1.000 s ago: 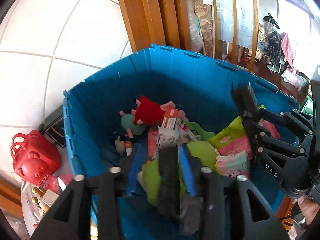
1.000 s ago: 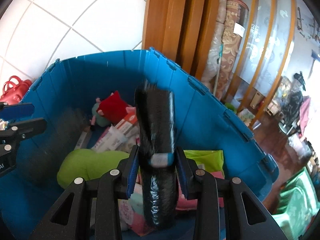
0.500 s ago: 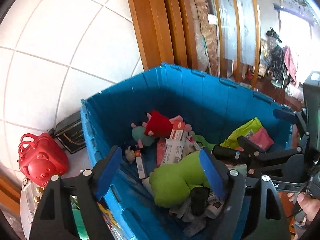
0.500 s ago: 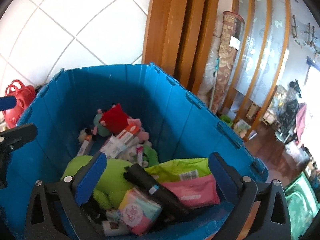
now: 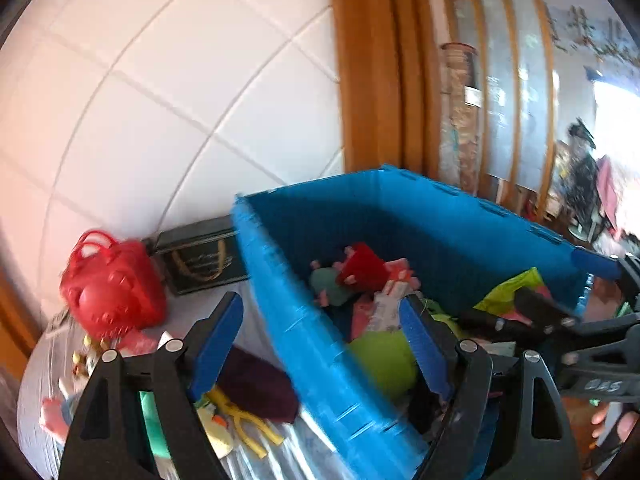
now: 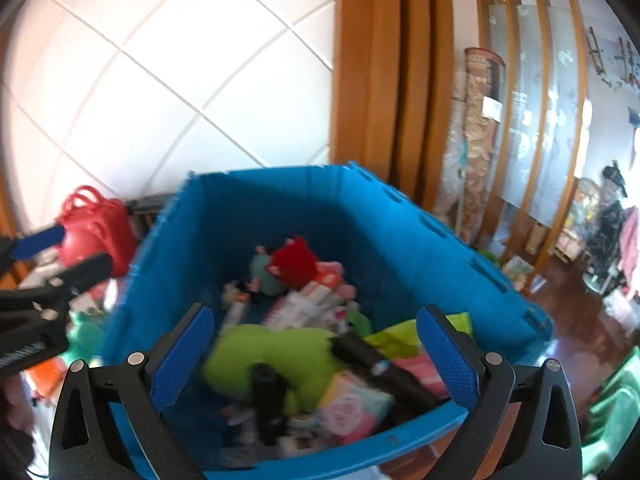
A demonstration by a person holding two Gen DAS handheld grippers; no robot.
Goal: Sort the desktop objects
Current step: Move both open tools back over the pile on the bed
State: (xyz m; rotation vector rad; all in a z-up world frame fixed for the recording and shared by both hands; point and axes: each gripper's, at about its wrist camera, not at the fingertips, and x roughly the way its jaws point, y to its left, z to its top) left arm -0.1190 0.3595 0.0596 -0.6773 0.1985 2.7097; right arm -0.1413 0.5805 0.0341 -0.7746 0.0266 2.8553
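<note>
Two black cylinders (image 6: pixel 376 364), soft green plush (image 6: pixel 276 352), ribbed blue plastic crate (image 6: pixel 420 240)

left hand-held gripper (image 5: pixel 320 340) | black frame | blue pads | silver screws

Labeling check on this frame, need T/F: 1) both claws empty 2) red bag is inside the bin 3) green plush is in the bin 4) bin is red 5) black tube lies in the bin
1) Left claw and right claw hold nothing. True.
2) Red bag is inside the bin. False: it sits outside, left of it.
3) Green plush is in the bin. True.
4) The bin is red. False: blue.
5) Black tube lies in the bin. True.
</note>
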